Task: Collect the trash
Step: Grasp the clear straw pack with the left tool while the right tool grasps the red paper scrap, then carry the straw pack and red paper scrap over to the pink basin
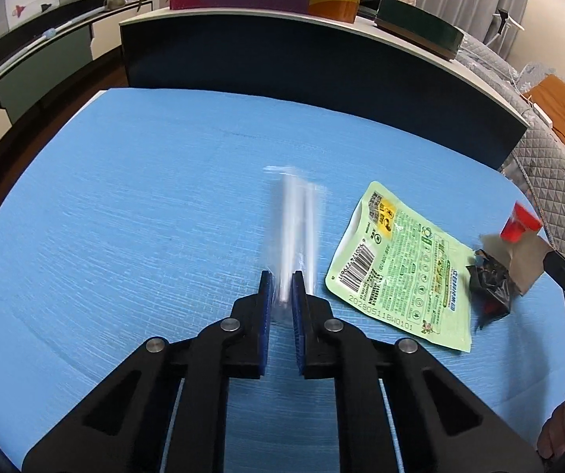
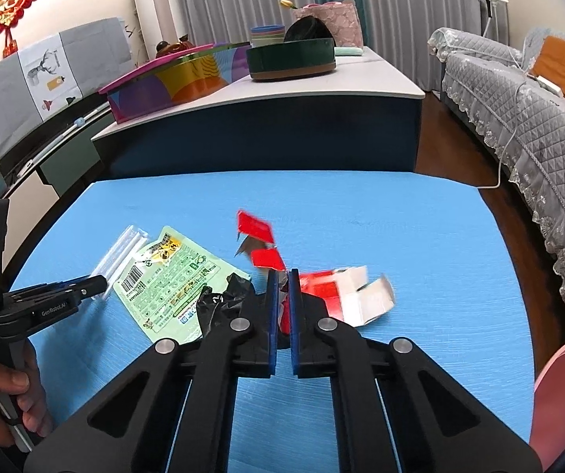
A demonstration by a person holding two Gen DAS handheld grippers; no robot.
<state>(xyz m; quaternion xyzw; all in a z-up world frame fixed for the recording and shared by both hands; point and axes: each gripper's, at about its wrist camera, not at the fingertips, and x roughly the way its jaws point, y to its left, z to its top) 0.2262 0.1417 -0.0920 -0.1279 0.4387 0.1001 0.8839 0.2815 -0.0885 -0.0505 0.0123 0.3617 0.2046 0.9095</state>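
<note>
On the blue tabletop (image 2: 420, 236), the left gripper (image 1: 281, 289) pinches a clear plastic wrapper (image 1: 296, 220); right of it lies a green pouch (image 2: 168, 276). The right gripper (image 2: 281, 289) clamps a torn red-and-white carton (image 2: 341, 295). Far behind stands a counter (image 2: 322, 90); a quilted sofa (image 2: 519, 118) sits right.

Blue table (image 2: 400, 236), green pouch (image 2: 168, 276) flat

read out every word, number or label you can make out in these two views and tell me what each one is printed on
"GenRobot.AI": white lettering on the left gripper arm, seen in the right wrist view.
"20280511BW0101": stamped along the bottom edge of the green snack packet.
Barcode digits on that packet: too small and skewed to read.
Green packet's fine print and yellow logo: unreadable.
Small white label near the left gripper's handle: blurred.
Red and white carton in the right gripper: no legible text.
</note>
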